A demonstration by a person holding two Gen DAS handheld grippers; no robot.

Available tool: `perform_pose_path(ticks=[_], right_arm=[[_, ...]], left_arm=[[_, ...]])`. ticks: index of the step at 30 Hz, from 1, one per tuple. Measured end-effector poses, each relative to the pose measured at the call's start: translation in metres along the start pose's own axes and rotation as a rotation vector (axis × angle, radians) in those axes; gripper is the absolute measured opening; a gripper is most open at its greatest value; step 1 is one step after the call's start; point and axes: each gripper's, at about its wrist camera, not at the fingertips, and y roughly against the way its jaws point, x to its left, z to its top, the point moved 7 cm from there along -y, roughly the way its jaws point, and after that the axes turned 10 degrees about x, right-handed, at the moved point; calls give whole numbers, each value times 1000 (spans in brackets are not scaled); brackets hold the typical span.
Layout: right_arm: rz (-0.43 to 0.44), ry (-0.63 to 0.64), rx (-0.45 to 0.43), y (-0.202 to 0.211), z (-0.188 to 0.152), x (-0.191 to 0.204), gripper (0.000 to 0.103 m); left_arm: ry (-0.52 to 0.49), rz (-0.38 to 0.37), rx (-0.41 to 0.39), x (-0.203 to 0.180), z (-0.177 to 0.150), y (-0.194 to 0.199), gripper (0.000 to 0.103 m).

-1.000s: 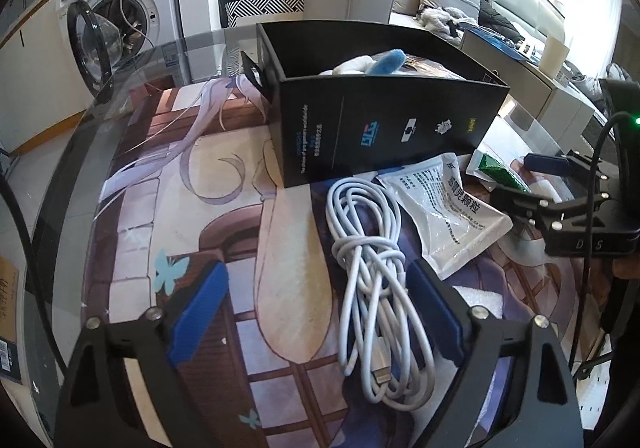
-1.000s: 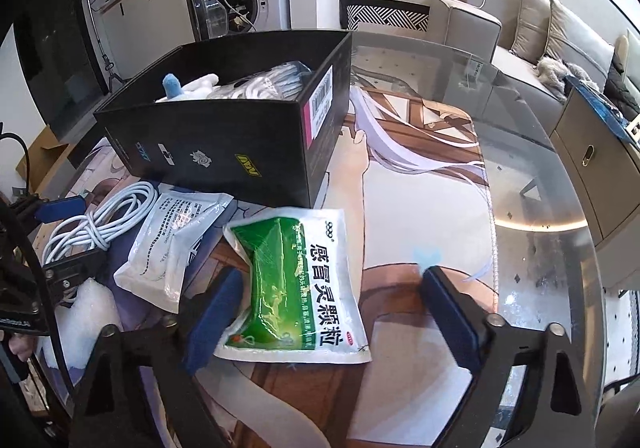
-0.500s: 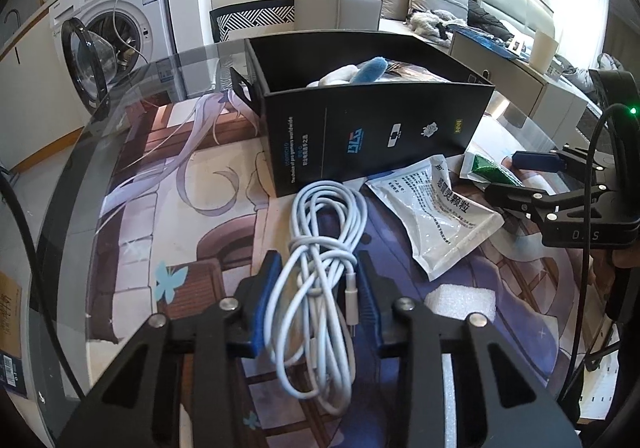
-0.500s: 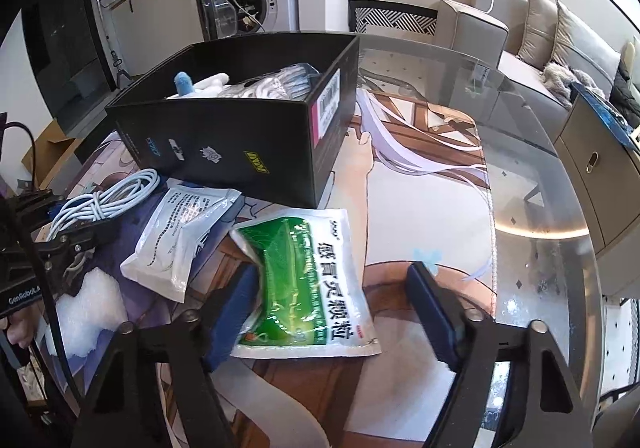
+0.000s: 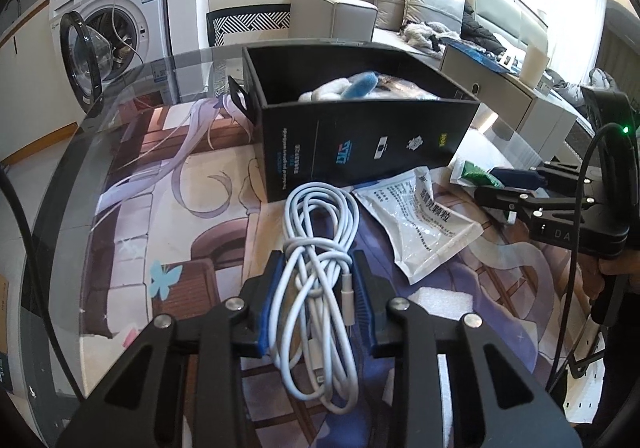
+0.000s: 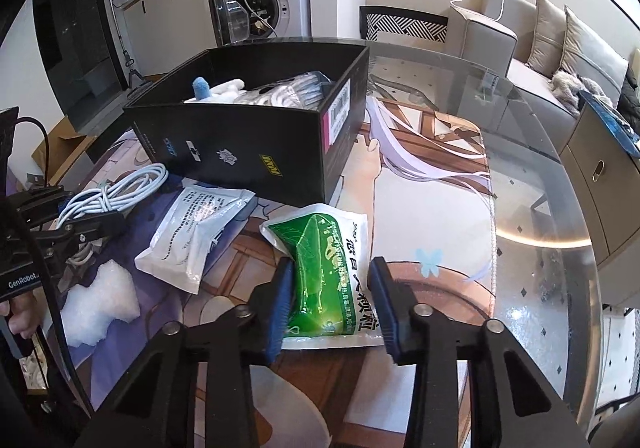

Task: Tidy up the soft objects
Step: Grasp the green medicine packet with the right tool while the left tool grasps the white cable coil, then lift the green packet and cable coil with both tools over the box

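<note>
While both claws have just closed, the left claw [image 5: 316, 280] pinches the white cable [image 5: 316, 248] and the right claw [image 6: 330, 288] squeezes the green packet [image 6: 332, 268]; both things lie on the surface [image 6: 520, 207] just before the black box [image 6: 256, 127].

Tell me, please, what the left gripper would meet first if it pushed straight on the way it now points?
The left gripper, shut on the white cable, points down at the printed mat. It would probably meet the mat first, then the black box just beyond, though depth is hard to judge.
</note>
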Motion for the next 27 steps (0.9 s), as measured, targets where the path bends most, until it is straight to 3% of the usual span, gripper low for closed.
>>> perform_pose_path(ticks=[14, 27], right_arm=[[32, 22, -40, 16, 3, 10, 32], [34, 36, -131, 58, 12, 18, 32]], left_arm=[[30, -10, -82, 6, 7, 31, 31], [43, -22, -155, 7, 19, 59, 31]])
